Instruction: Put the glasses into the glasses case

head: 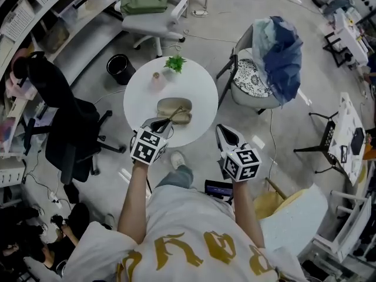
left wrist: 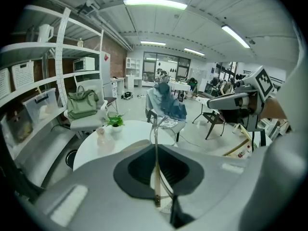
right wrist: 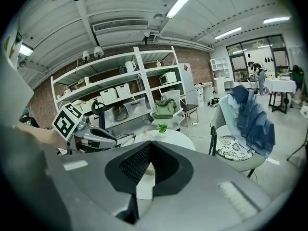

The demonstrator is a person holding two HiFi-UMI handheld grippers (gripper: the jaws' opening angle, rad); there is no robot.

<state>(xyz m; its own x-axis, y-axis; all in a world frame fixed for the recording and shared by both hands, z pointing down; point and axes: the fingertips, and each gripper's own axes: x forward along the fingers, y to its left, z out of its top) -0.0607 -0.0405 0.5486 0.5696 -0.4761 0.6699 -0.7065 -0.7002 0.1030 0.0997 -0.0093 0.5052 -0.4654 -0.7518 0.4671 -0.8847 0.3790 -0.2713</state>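
The beige glasses case [head: 174,107] lies in the middle of a round white table [head: 200,87]. My left gripper [head: 159,124] hangs over the table's near edge, shut on a temple arm of the thin-framed glasses [head: 171,119]; the frame reaches toward the case. In the left gripper view the glasses [left wrist: 155,143] stand upright between the closed jaws of the left gripper [left wrist: 156,177], with the case's edge [left wrist: 131,146] just beyond. My right gripper [head: 227,135] is off the table's near right edge, shut and holding nothing; the right gripper [right wrist: 148,154] shows closed jaws in its own view.
A small potted plant [head: 175,63] and a pale pink bottle [head: 156,77] stand at the table's far side. Around it are a black office chair [head: 64,128], a white chair [head: 154,22], a chair draped with blue cloth [head: 273,57] and a black bin [head: 120,69].
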